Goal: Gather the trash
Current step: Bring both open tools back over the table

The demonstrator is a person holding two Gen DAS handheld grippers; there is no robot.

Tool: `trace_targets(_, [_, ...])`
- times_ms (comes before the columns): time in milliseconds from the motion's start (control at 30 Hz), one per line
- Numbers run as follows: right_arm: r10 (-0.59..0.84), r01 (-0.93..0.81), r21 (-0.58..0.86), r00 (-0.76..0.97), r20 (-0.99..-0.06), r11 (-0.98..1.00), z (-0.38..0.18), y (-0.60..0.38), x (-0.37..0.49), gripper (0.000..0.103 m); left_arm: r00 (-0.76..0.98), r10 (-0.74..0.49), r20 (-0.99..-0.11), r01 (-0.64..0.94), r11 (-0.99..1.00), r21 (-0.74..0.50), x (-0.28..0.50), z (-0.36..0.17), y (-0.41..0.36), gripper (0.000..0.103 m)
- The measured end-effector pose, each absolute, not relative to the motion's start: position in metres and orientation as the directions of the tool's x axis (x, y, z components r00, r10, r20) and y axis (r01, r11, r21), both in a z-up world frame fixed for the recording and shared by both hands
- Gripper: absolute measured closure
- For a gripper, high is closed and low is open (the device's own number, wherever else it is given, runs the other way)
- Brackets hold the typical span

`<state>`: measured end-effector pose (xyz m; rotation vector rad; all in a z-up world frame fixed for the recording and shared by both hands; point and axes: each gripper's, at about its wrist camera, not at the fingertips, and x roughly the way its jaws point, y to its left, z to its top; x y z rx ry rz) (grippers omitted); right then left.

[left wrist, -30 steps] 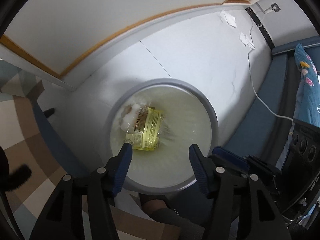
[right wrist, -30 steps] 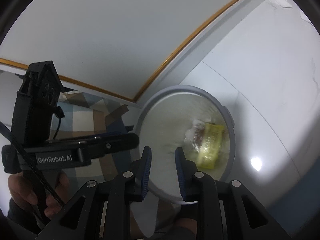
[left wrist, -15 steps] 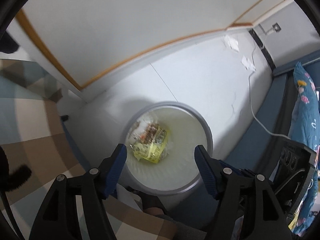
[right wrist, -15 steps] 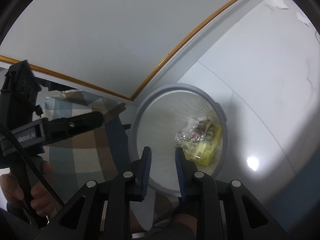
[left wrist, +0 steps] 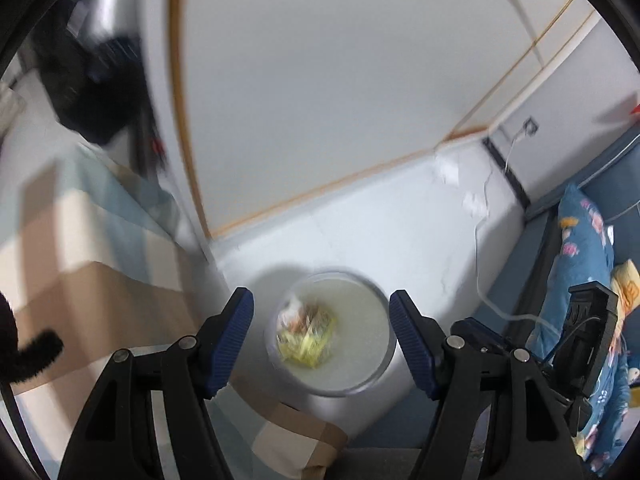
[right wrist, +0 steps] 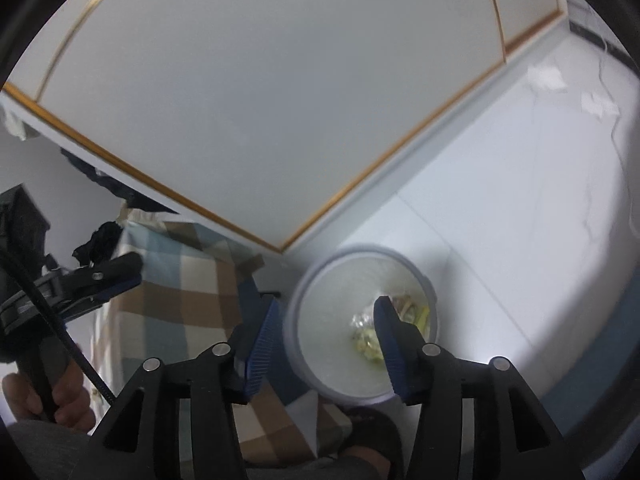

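A round grey trash bin (left wrist: 376, 376) with a white liner stands on the white floor. A crumpled yellow and clear wrapper (left wrist: 306, 328) lies inside it. The bin (right wrist: 298, 356) and wrapper (right wrist: 370, 342) also show in the right wrist view. My left gripper (left wrist: 320, 340) is open and empty, high above the bin. My right gripper (right wrist: 324, 336) is open and empty, also above the bin. The left gripper (right wrist: 100, 276) shows at the left of the right wrist view.
A bed with a checked brown and blue cover (left wrist: 80, 248) stands left of the bin. White wardrobe doors with gold trim (right wrist: 280, 100) rise behind. A white cable (left wrist: 484, 280) and paper scraps (left wrist: 476, 204) lie on the floor. A blue patterned quilt (left wrist: 588, 264) lies at the right.
Both grippers have risen away from the bin, which looks smaller now. My right gripper has opened from shut. The wrapper has stayed in the bin.
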<state>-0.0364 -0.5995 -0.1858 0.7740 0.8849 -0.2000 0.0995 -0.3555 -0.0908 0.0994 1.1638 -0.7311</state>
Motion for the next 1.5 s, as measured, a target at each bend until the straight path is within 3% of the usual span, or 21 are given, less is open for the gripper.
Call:
trace_targets(400, [0.015, 0.327, 0.429, 0.781, -0.624, 0.842, -0.053, -0.561, -0.049, 0.036, 0.443, -0.527, -0.726, 0.504, 0.815, -0.284, 0.089, -0.005, -0.265, 0.035])
trace_targets(533, [0.021, 0.262, 0.413, 0.823, -0.568, 0.872, -0.014, -0.534, -0.050, 0.032, 0.512, -0.536, -0.671, 0.488, 0.825, -0.286, 0.083, 0.016, -0.234, 0.022])
trace_targets(733, [0.071, 0.165, 0.403, 0.858, -0.509, 0.900, 0.025, -0.484, -0.046, 0.025, 0.612, -0.502, -0.611, 0.442, 0.858, -0.263, 0.079, 0.045, -0.188, 0.022])
trace_targets(833, [0.100, 0.122, 0.402, 0.867, -0.489, 0.907, 0.035, -0.457, -0.043, 0.019, 0.653, -0.486, -0.581, 0.410, 0.872, -0.269, 0.076, 0.055, -0.164, 0.015])
trace_targets(967, [0.142, 0.070, 0.409, 0.873, -0.466, 0.910, 0.044, -0.426, -0.038, 0.016, 0.700, -0.446, -0.558, 0.365, 0.895, -0.258, 0.068, 0.062, -0.135, 0.014])
trace_targets(1500, [0.285, -0.113, 0.340, 0.808, -0.515, 0.934, 0.030, -0.293, 0.011, 0.014, 0.802, -0.266, -0.535, 0.140, 0.954, -0.265, 0.078, 0.041, -0.011, 0.012])
